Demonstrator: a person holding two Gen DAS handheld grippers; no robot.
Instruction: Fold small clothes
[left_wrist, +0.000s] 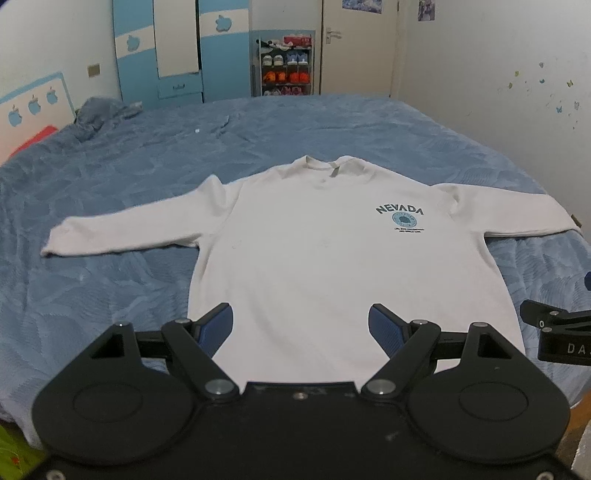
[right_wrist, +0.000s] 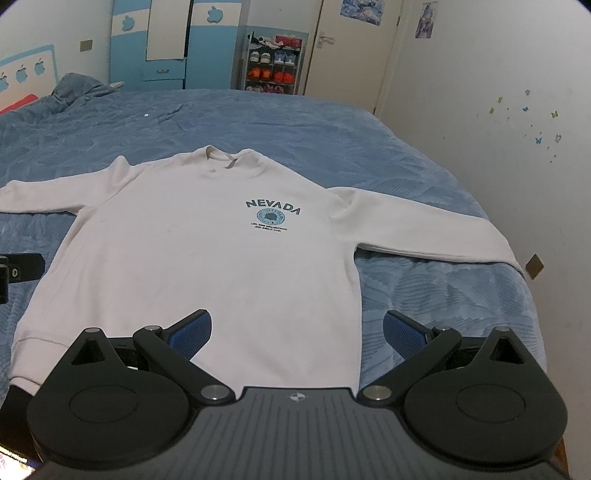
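Left wrist: sweatshirt flat, unfolded

Both grippers are held low and level, side by side. The left gripper has its blue-padded fingers spread wide, gripping nothing. The right gripper is likewise spread wide and empty.

The sweatshirt is showing plain white, with a dark teal "NEVADA" print arching over a light blue round badge. The bedspread is looking dusty blue with a faint wavy quilted pattern. Both sets of tongs are sporting black arms and ribbed blue pads.
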